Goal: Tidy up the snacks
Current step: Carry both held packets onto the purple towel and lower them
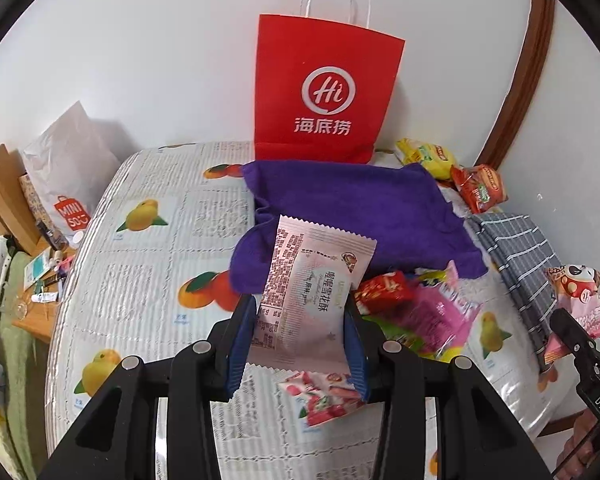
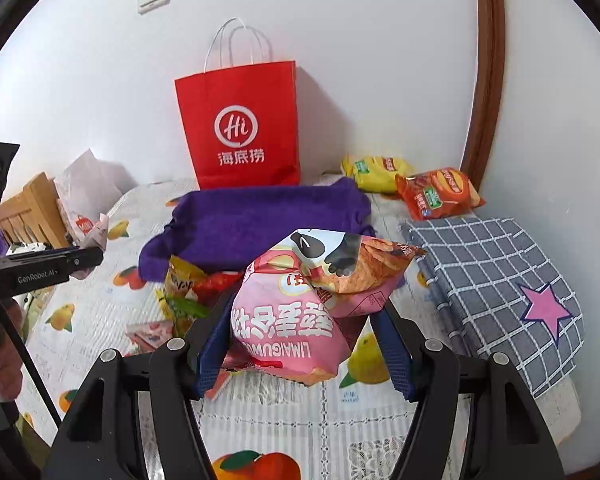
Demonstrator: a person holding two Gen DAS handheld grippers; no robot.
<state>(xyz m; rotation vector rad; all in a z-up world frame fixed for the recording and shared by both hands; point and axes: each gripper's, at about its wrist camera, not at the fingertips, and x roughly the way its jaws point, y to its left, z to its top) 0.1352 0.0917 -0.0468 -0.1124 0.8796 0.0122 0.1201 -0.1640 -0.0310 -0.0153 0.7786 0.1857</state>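
- The left claw is gripping a pale pink snack packet between its blue pads, holding it clear above the worktop with its fruit-print cover.
- A small strawberry-print packet is lying on the cover just below that claw.
- A loose heap of snacks is sitting just beside the near edge of the purple towel.
- The red paper bag is standing upright against the wall behind the towel.
- The right claw is clamping a crumpled pink chip bag, also held off the cover.
- A yellow chip bag and an orange chip bag are lying near the back corner, touching each other.
- A grey checked cloth with a pink star is lying folded at the far right.
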